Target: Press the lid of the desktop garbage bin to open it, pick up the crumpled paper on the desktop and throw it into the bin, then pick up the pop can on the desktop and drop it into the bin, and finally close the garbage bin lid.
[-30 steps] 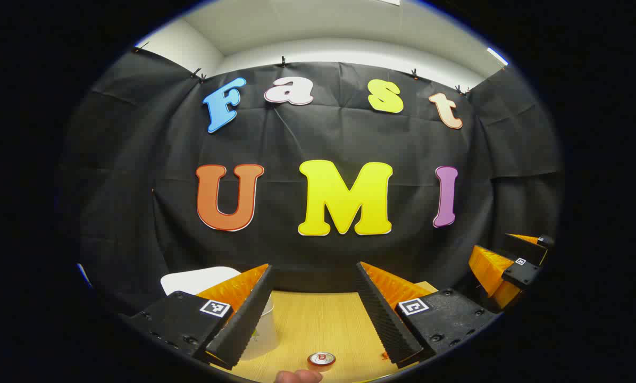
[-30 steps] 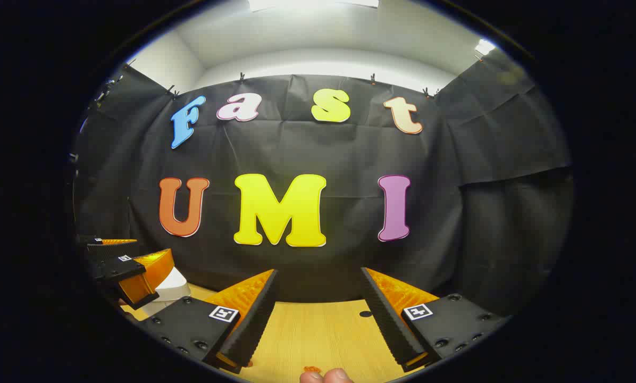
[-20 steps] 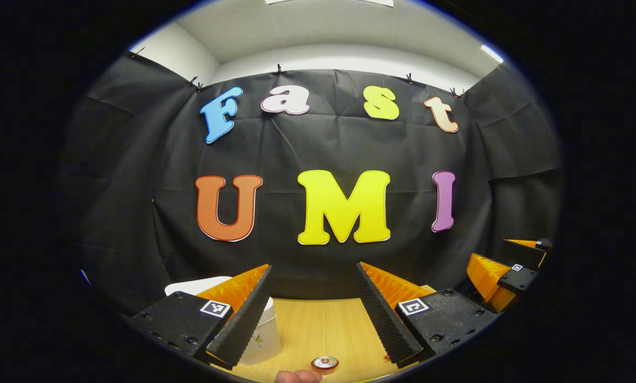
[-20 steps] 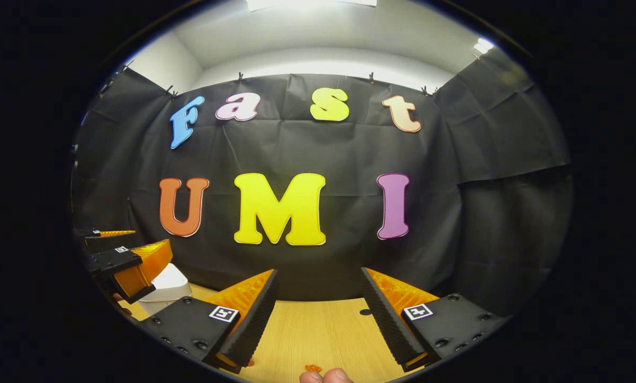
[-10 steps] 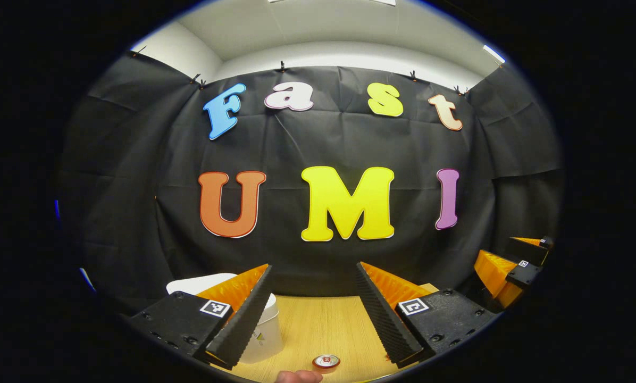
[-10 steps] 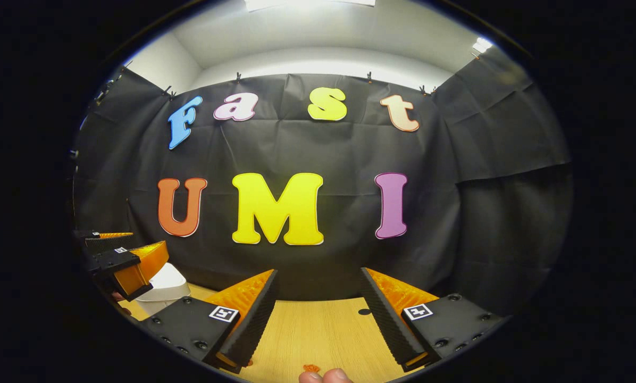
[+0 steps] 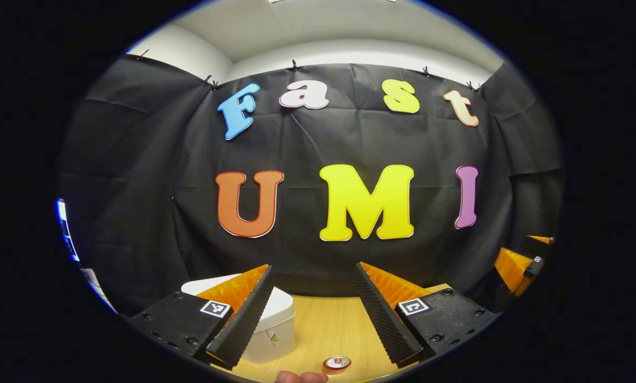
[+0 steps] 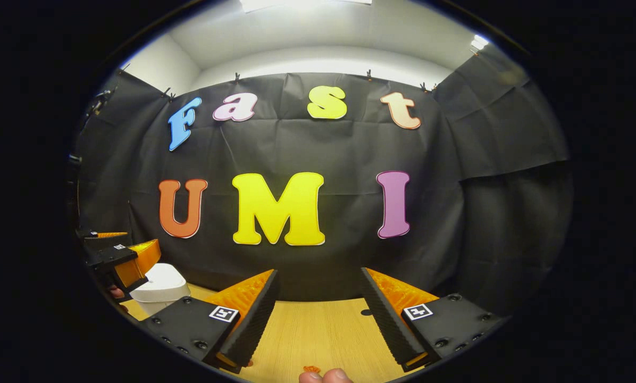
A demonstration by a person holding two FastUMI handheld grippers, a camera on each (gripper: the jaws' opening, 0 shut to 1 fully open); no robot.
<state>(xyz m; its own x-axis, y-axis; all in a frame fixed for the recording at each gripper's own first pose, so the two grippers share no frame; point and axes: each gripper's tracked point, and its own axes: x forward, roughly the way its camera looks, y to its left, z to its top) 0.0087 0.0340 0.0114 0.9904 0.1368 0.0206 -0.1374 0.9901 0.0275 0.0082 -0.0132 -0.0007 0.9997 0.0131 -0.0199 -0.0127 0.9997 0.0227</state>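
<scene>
In the left gripper view the left gripper (image 7: pixel 314 311) hangs above the counter (image 7: pixel 323 330) with its fingers spread wide and nothing between them. The white garbage bin (image 7: pixel 273 327), lid down, sits partly behind its left finger. The pop can (image 7: pixel 337 363) stands upright on the counter's near edge, below the gap. In the right gripper view the right gripper (image 8: pixel 318 314) is likewise wide apart and empty, with the bin (image 8: pixel 158 290) far off near the counter's left edge, beside the left gripper (image 8: pixel 117 256).

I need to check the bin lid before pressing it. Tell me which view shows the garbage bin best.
The left gripper view: the white garbage bin sits close, its closed lid and front wall showing, partly behind a finger of the left tongs. The right gripper view shows it farther off at the left edge, beside the left tongs.
</scene>
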